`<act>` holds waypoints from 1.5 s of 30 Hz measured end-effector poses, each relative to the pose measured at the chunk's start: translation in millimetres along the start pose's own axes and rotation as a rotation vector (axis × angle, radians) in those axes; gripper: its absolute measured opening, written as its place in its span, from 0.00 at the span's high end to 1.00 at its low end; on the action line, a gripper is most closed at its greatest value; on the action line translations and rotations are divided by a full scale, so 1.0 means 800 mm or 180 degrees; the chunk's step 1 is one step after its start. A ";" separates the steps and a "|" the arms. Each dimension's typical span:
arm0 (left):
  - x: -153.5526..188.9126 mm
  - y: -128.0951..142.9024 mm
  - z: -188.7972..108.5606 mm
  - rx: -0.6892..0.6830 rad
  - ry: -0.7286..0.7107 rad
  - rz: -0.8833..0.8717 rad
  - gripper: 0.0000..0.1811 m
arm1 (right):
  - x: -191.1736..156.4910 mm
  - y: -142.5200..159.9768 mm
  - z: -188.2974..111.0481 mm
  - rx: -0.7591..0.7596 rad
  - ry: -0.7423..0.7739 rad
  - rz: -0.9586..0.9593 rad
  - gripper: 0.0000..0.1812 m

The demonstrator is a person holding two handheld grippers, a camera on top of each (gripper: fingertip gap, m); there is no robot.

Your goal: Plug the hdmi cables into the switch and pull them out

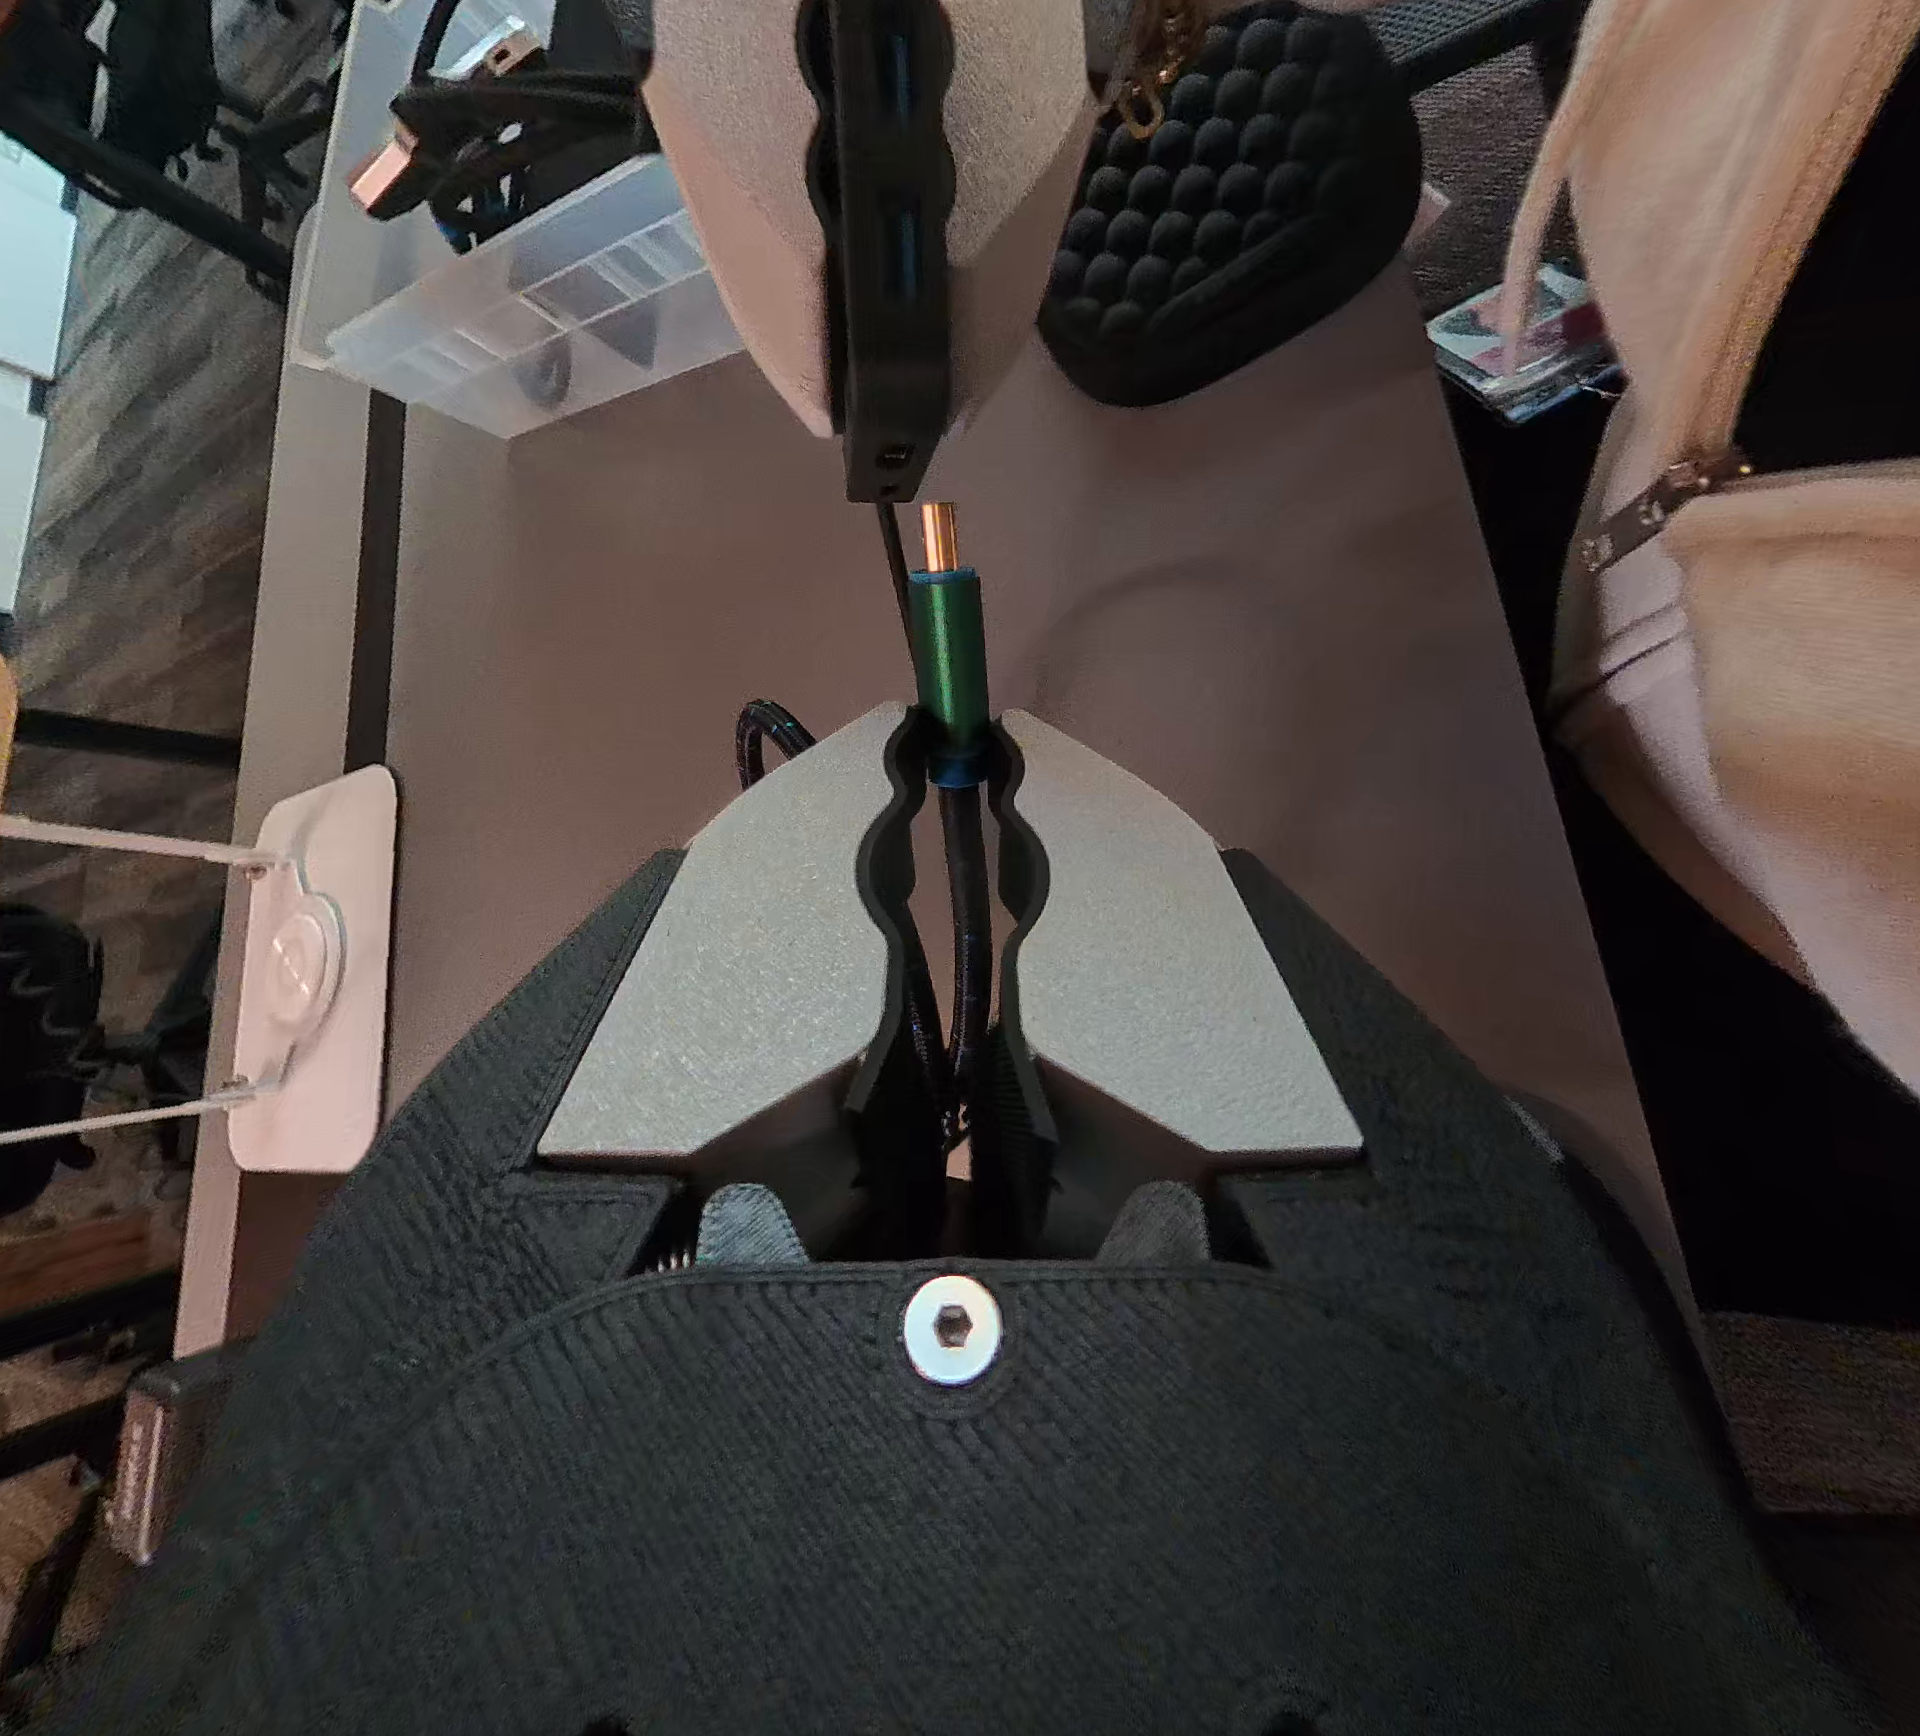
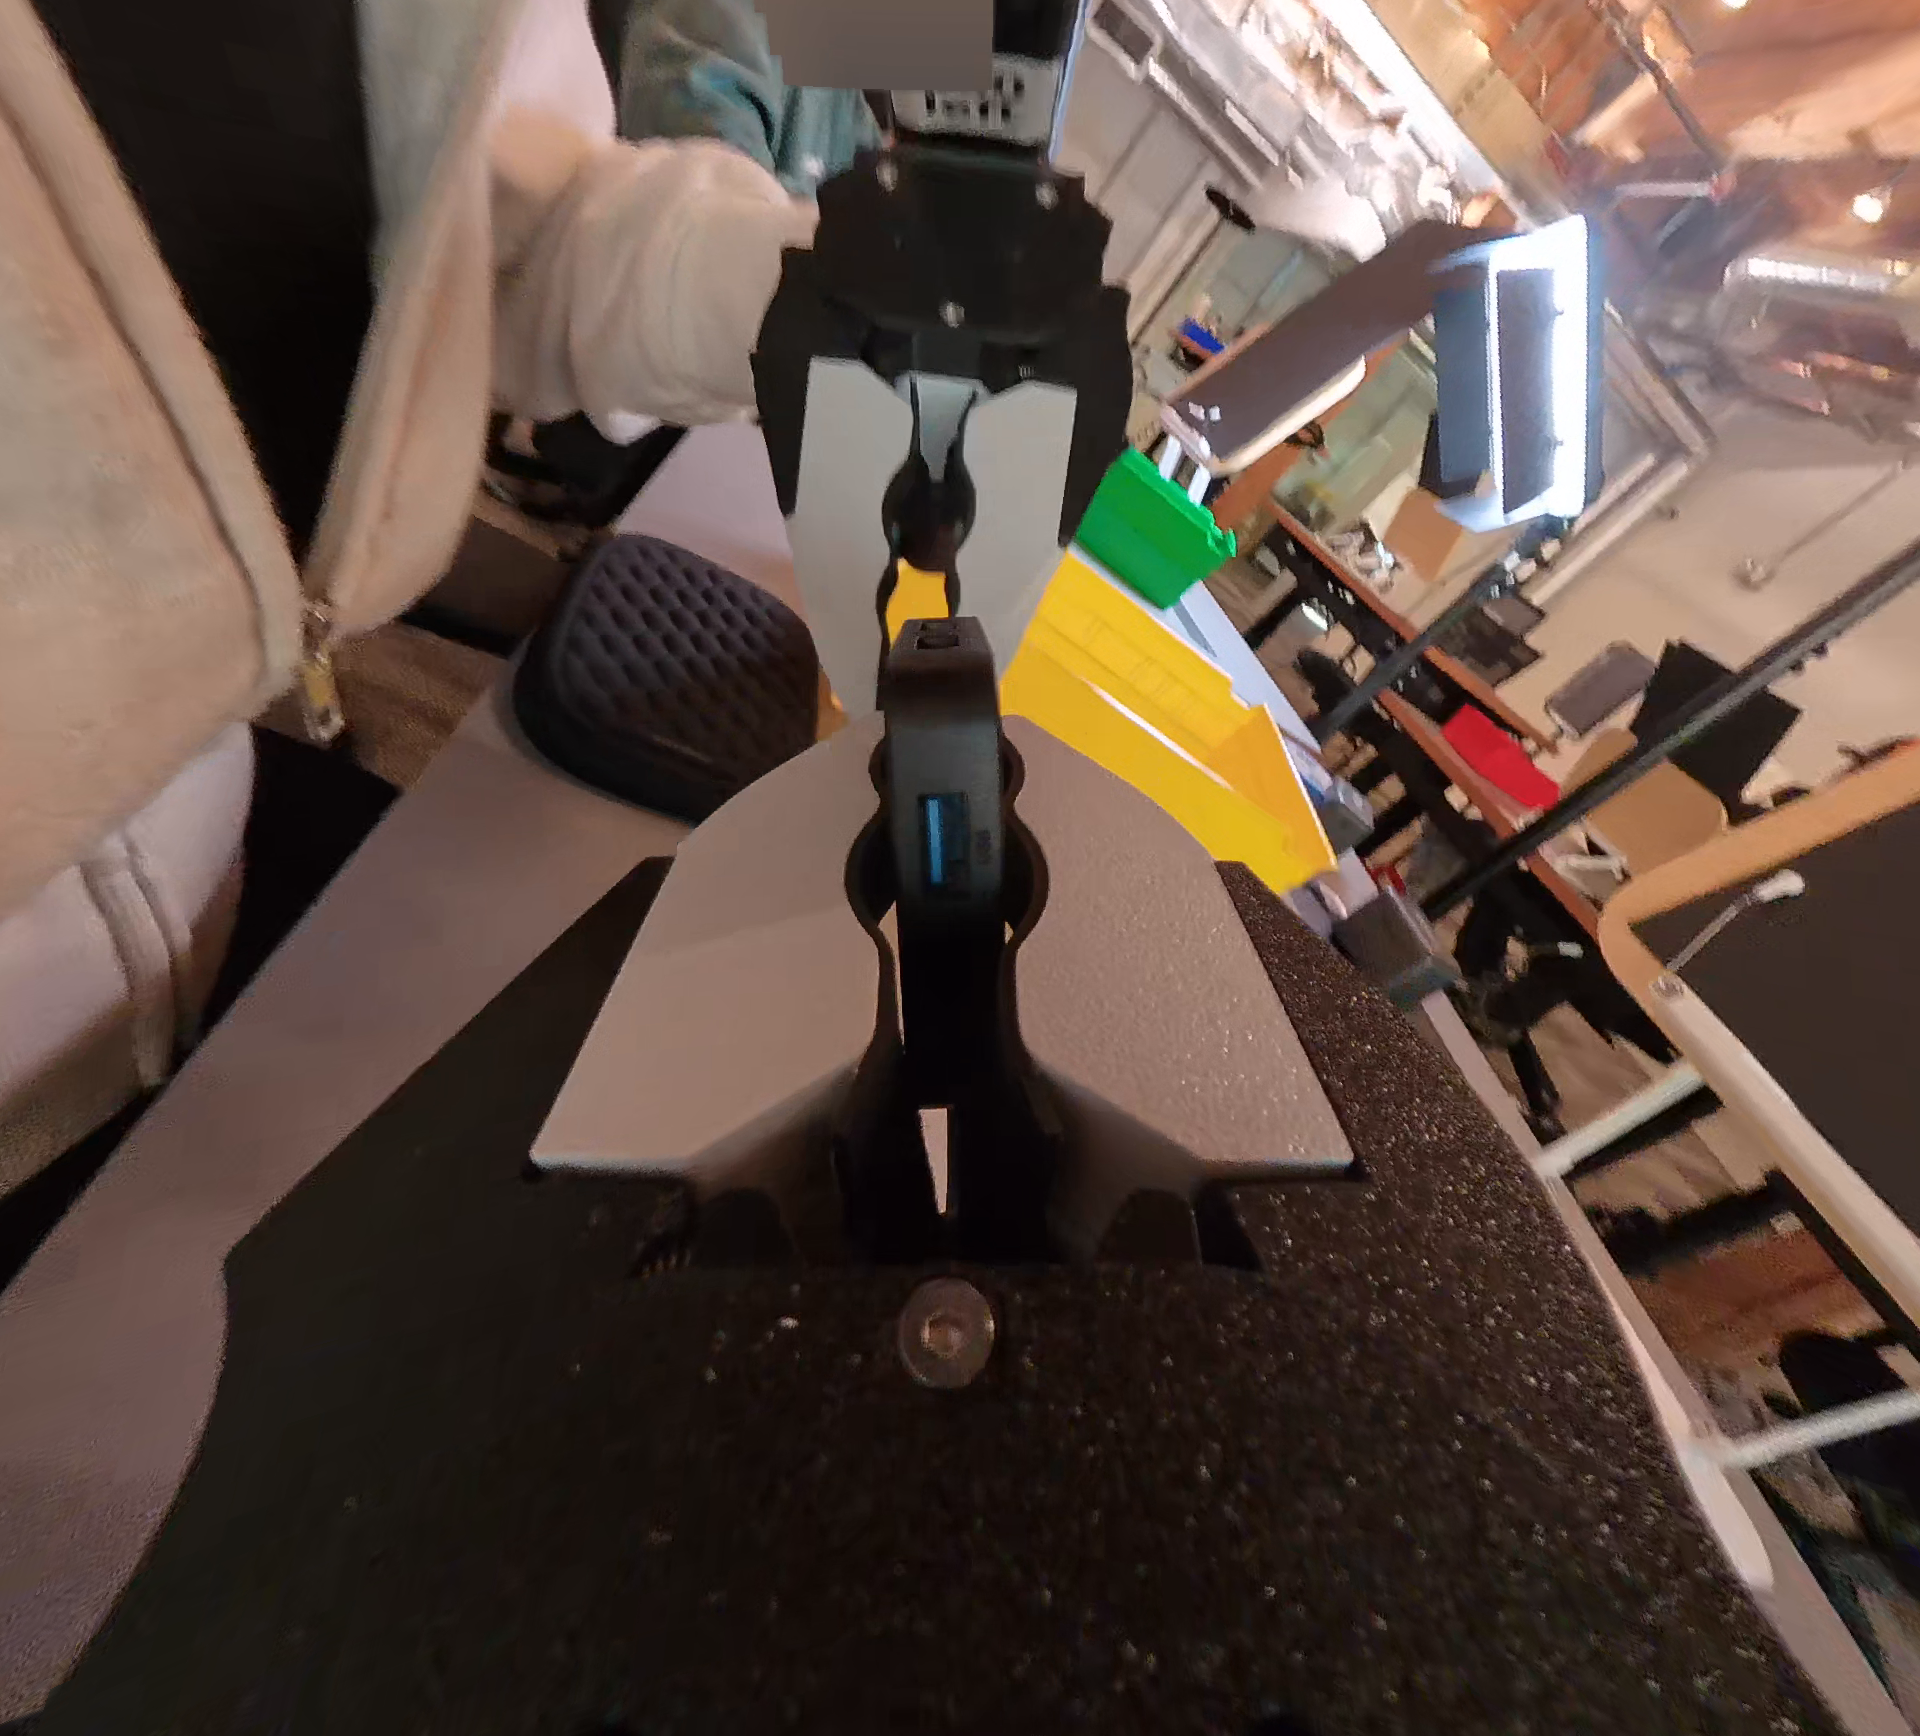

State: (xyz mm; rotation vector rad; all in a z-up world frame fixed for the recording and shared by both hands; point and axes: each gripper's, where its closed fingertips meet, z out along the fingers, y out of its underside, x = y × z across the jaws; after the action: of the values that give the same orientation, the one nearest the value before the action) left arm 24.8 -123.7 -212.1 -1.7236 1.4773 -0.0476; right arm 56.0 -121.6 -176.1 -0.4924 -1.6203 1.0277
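The left gripper (image 1: 951,730) pinches an HDMI cable (image 1: 943,647) just behind its plug: a smooth green metal sleeve with a dark blue collar, tipped by a copper-coloured connector (image 1: 941,535). The braided black cord runs back between the wavy black rubber pads, and the fingers (image 1: 769,969) are flat, matte grey wedges on a ribbed, printed black body. The connector tip stands just short of the switch (image 1: 894,232), close but apart from its end.

The right gripper (image 2: 940,751) is pressed on the switch (image 2: 943,813), a slim black rectangular box with rounded corners held edge-on. A blue port shows on its narrow side and a small dark port on its end, facing the plug. In the right wrist view the left gripper (image 2: 928,533) faces it head-on, held by a hand in a pale sleeve (image 2: 634,284).

Both hang above a smooth pale bench (image 1: 644,606). On it lies a black oval pad (image 1: 1236,200) with a bumpy, bubble-like texture. A clear plastic box (image 1: 499,304) at the far corner holds coiled black cables, two with copper-coloured plugs. A white rounded plate (image 1: 312,969) sits at the bench edge. Yellow trays (image 2: 1143,710) and a green bin (image 2: 1148,533) lie beyond in the right wrist view.
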 end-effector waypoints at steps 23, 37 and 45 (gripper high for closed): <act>-0.003 -0.008 -0.011 0.0254 -0.0243 -0.0604 0.94 | 0.041 -0.067 -0.061 0.1231 0.0161 0.0340 0.92; -0.004 -0.008 -0.007 0.0028 -0.0249 -0.0436 0.94 | 0.010 -0.024 -0.011 -0.0016 -0.0210 -0.0171 0.92; -0.017 0.001 -0.002 -0.0427 -0.0726 0.0204 0.94 | 0.003 -0.006 0.010 -0.0411 -0.0236 -0.0544 0.92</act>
State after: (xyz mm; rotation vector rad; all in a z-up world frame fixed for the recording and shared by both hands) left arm 19.0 -113.2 -204.8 -1.7225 1.3905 0.2790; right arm 48.6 -125.7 -171.0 -0.3978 -1.7702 0.8260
